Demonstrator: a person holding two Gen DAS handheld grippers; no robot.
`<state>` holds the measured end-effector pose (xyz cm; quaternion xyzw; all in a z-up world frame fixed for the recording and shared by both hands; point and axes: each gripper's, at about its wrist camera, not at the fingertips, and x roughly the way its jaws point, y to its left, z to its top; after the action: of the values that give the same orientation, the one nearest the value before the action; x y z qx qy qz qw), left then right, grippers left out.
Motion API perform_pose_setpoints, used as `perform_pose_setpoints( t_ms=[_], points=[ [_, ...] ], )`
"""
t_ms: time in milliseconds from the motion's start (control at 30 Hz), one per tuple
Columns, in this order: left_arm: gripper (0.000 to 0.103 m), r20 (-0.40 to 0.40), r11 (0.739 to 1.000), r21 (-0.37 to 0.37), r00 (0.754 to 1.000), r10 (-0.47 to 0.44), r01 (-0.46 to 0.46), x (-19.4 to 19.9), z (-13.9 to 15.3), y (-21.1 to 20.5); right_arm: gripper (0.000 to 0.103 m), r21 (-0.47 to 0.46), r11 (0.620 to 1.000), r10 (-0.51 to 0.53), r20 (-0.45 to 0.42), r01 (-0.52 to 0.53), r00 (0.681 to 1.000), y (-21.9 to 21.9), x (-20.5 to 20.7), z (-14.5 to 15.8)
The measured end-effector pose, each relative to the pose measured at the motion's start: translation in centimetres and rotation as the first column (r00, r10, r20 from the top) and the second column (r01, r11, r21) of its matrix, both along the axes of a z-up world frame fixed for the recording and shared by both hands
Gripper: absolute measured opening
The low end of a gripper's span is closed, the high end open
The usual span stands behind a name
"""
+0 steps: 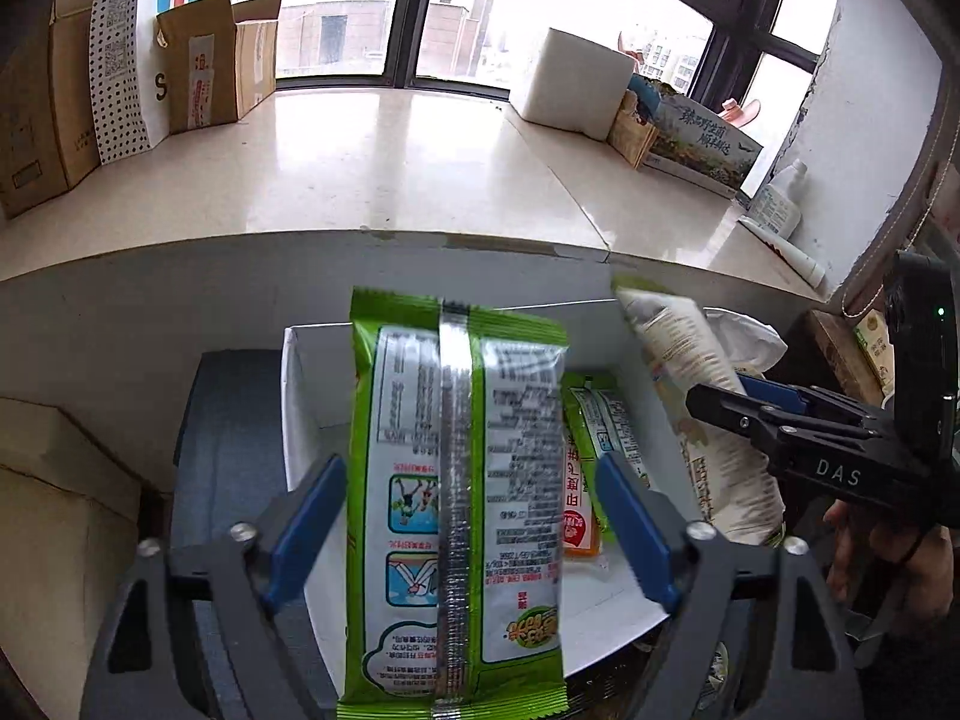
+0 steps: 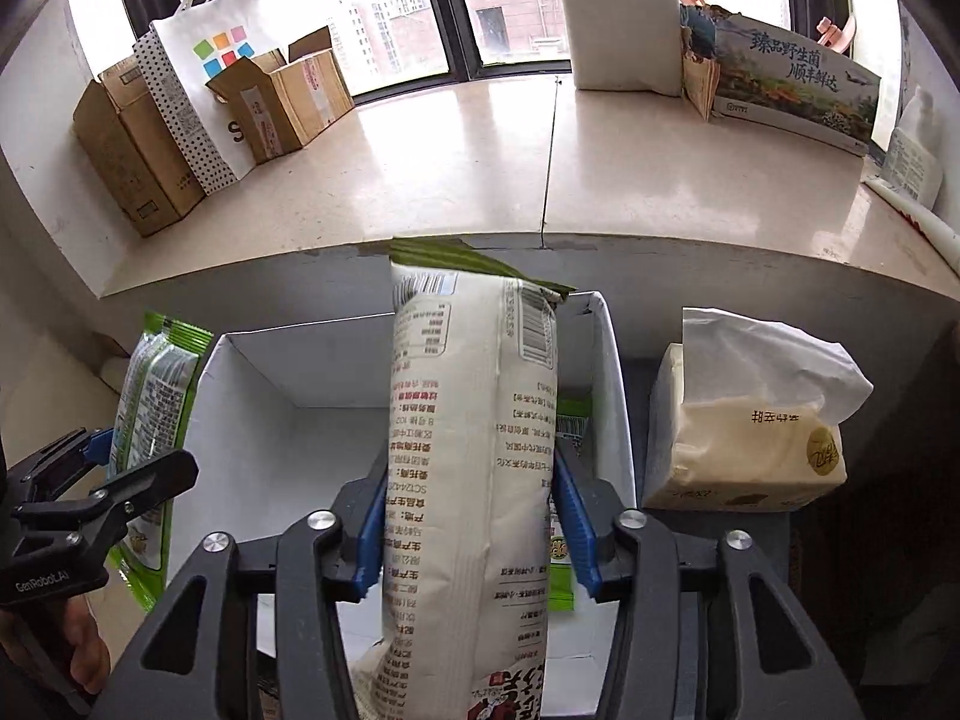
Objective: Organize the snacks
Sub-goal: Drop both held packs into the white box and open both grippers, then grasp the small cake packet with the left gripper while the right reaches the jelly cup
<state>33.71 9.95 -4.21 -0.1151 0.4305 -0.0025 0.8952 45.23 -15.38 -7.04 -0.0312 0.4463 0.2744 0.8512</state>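
Both snacks are hung over the white box (image 1: 300, 396). The green packet (image 1: 456, 480) sits loose between the left gripper (image 1: 468, 534) jaws, spread clear. The cream bag (image 2: 474, 450) looks barely touched by the right gripper (image 2: 474, 534) jaws. Light, crinkly, slippery film; best pinched mid-body.

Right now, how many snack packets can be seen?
3: a green packet between the jaws of the left gripper, a cream packet between the jaws of the right gripper, and a small packet lying in the white box. Others may be hidden.
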Motion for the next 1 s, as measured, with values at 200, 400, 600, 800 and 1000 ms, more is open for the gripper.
perform_pose_setpoints(
  t_ms=[200,400,600,800,1000],
  points=[
    [0.103,-0.027,1.0,-0.014,0.999,0.027,-0.027,-0.2,-1.4,0.8,0.096,0.071,0.997,-0.032,0.048,0.028,0.998,-1.4,-0.5,1.0],
    [0.103,0.006,0.999,0.036,1.0,0.01,-0.01,-1.7,-0.1,0.0,0.103,0.077,0.997,0.004,0.123,-0.013,0.992,-2.4,-3.6,2.4],
    [0.103,0.093,0.996,0.087,0.995,-0.043,0.035,-7.0,2.8,-0.5,0.103,0.147,0.986,0.046,0.188,-0.074,0.981,-4.8,-9.1,4.2],
    [0.103,0.11,0.996,0.08,0.993,-0.048,0.039,-14.0,2.8,1.8,0.103,0.24,0.96,0.102,0.187,-0.146,0.977,-7.4,-16.7,3.4],
    [0.103,-0.026,0.984,0.175,1.0,0.013,-0.009,-19.4,-3.3,4.2,0.103,0.3,0.943,0.101,0.148,-0.142,0.984,-8.4,-21.9,0.2]
  ],
)
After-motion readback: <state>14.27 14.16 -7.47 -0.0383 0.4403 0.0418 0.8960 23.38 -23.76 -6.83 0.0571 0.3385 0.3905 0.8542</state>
